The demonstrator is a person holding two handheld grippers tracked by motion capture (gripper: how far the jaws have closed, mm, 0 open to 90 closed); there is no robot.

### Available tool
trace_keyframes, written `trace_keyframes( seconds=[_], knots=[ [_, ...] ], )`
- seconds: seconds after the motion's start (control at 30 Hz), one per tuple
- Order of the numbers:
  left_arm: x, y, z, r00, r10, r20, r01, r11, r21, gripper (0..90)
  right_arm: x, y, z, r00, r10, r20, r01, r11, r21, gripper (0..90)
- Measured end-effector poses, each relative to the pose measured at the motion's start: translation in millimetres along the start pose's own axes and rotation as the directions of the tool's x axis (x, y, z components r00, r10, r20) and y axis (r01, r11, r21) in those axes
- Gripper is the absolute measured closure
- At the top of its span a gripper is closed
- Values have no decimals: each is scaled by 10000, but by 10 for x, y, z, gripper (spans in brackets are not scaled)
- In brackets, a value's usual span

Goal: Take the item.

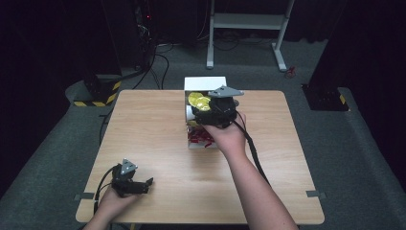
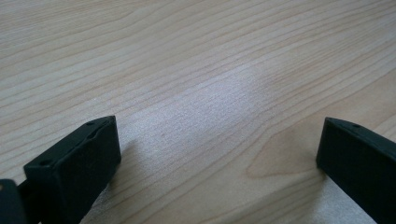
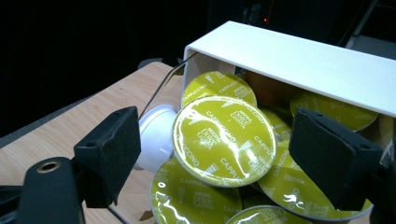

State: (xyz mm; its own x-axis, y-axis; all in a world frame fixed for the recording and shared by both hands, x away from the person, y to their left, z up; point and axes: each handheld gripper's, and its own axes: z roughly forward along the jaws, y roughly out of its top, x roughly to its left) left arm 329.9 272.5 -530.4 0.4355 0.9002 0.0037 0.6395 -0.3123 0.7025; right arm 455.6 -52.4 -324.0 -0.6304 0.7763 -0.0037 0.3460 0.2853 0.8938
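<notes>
A white box (image 1: 205,83) sits at the table's far middle, holding several coffee capsules with yellow-green foil lids (image 1: 198,101). My right gripper (image 1: 205,112) hangs over its open top. In the right gripper view the box's white flap (image 3: 299,60) spans the top. One capsule (image 3: 224,140) with a white cup lies on its side between the jaws of my right gripper (image 3: 215,149); the left pad is at its cup and a small gap shows at the right pad. My left gripper (image 1: 146,184) rests open on the table's near left corner, and nothing lies between the jaws of this left gripper (image 2: 217,154).
Red items (image 1: 198,139) lie in the near part of the box. The wooden table (image 1: 143,129) has bare room on the left and right. Behind it, on the grey floor, stand a white frame (image 1: 246,21), cables and dark stands.
</notes>
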Motion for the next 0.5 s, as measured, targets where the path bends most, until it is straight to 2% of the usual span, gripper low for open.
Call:
trace_keyframes(
  seconds=[0.27, 0.5],
  knots=[
    [0, 0, 0, 10000, 1, 2, -1, 10000, 2, 1, -23, -7, 57, 9999, 118, 67, -119, 9997, 189, 215],
    [0, 0, 0, 10000, -9, 8, 9, 10000, -3, 1, -37, -25, 112, 9998, 166, -82, -164, 9995, 275, 288]
  ],
)
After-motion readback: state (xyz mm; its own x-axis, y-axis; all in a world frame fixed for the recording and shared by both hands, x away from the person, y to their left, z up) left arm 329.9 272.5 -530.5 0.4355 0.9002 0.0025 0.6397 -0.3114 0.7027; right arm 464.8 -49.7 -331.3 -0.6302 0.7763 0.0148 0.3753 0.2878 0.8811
